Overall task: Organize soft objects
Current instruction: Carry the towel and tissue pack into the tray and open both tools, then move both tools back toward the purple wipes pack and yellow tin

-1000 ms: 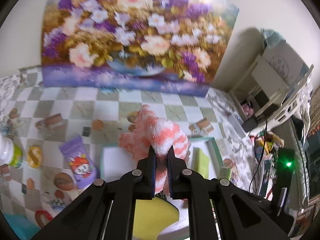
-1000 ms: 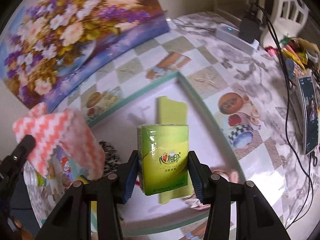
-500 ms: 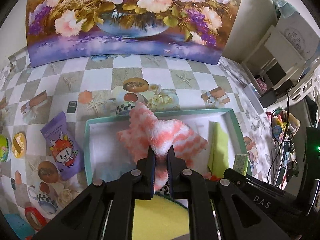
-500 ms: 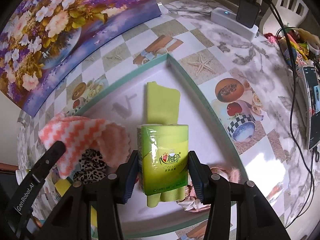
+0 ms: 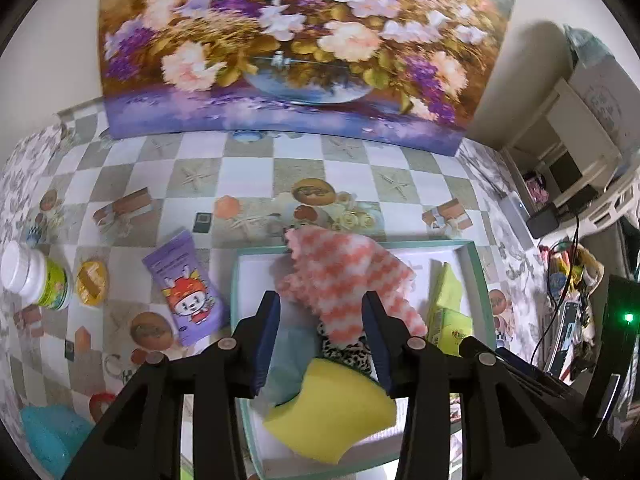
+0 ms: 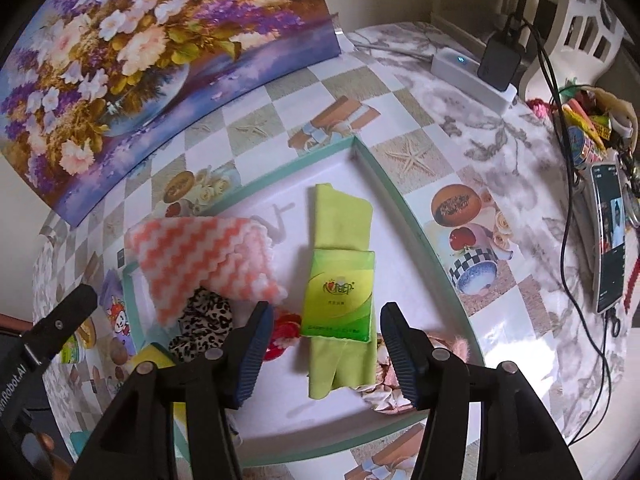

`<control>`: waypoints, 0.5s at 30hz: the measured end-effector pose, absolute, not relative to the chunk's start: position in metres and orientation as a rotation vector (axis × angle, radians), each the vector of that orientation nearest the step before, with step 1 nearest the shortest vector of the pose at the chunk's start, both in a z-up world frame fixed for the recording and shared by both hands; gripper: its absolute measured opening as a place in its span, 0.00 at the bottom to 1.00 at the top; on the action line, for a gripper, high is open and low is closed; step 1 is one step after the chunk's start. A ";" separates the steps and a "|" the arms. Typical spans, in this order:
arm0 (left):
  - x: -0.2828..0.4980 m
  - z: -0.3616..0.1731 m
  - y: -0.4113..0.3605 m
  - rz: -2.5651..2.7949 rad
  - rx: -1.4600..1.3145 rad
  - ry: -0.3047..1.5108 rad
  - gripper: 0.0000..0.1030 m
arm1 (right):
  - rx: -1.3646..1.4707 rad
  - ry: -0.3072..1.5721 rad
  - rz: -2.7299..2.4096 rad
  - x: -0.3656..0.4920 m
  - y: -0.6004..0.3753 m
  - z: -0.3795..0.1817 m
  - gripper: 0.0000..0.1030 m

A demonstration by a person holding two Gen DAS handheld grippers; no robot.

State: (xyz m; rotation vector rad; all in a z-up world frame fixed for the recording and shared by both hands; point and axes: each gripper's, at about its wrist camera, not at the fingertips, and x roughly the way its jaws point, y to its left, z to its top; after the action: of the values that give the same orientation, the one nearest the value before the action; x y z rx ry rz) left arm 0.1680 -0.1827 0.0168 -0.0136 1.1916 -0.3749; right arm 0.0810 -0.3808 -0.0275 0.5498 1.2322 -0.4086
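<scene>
Tissue pack [image 6: 339,293] lying on green cloth [image 6: 340,220] in tray [image 6: 404,204], both grippers spread, empty

Between my left fingers [image 5: 274,344]: open gap, nothing clamped; the pink zigzag cloth [image 5: 352,280] and yellow sponge [image 5: 332,408] lie beneath it.
Between my right fingers [image 6: 256,348]: open gap above the tissue pack [image 6: 340,294], which lies on the green cloth [image 6: 340,216].
Tray [image 6: 400,196] far half: bare white floor I can reach.
Tray near half: crowded by the leopard fabric [image 6: 206,316].
Tabletop [image 5: 248,172] behind: open up to the flower painting [image 5: 296,44].
My right side: charger cables [image 6: 564,184] and phone [image 6: 610,236].
</scene>
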 end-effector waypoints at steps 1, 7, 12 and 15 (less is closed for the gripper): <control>0.169 0.016 -0.181 -0.370 -0.017 1.197 0.42 | 0.545 1.230 -0.406 0.081 -0.379 -0.026 0.58; 0.181 0.005 -0.154 -0.299 -0.051 1.252 0.52 | 0.513 1.236 -0.379 0.088 -0.362 -0.023 0.58; 0.192 -0.004 -0.118 -0.189 -0.077 1.266 0.71 | 0.491 1.268 -0.356 0.096 -0.344 -0.031 0.64; 0.196 -0.007 -0.092 -0.113 -0.077 1.264 0.72 | 0.470 1.272 -0.341 0.100 -0.333 -0.030 0.64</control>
State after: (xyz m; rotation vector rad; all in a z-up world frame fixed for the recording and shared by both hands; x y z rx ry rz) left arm 0.1965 -0.0917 -0.0070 -0.0771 1.2638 -0.1133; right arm 0.0999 -0.3335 -0.0302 0.4700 1.2721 -0.3413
